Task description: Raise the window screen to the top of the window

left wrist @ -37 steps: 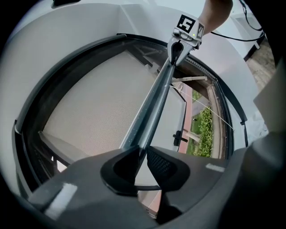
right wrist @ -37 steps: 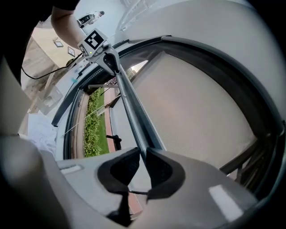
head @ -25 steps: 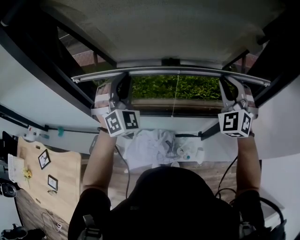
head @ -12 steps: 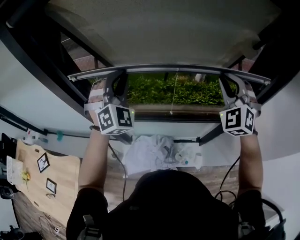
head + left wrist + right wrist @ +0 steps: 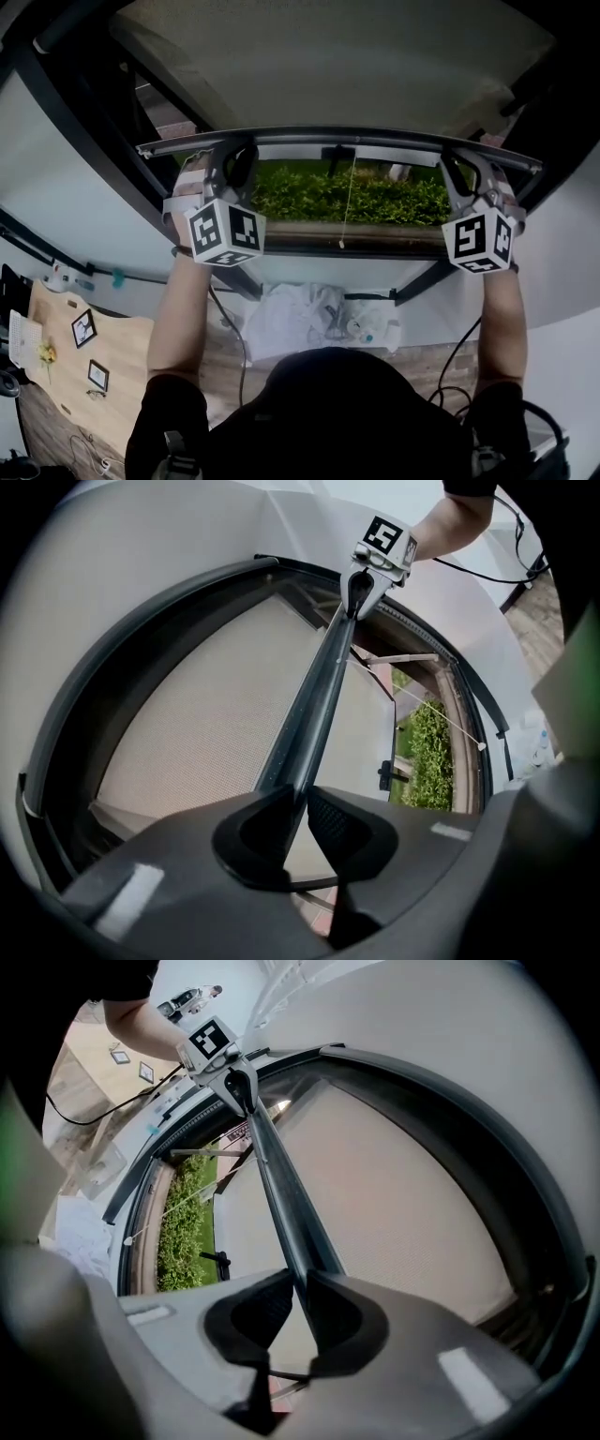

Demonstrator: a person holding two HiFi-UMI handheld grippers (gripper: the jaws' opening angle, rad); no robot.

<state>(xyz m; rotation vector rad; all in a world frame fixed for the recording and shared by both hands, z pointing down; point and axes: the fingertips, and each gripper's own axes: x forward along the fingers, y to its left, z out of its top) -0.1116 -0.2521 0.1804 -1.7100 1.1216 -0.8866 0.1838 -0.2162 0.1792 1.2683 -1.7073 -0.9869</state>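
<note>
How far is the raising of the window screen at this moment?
Done: the left gripper and right gripper are each shut on the screen bar, near its ends. In hand: the bar is partway up, with hedge showing below it. Left: much mesh spans above, so the bar must go to the top.

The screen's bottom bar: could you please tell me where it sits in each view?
Head view: the bottom bar arcs across the upper middle.
Left gripper view: the bar rises from the left hand-held gripper, bottom centre, toward the top.
Right gripper view: the bar rises from the right hand-held gripper, bottom centre, toward upper left.
Shared landmark: the green hedge.
</note>
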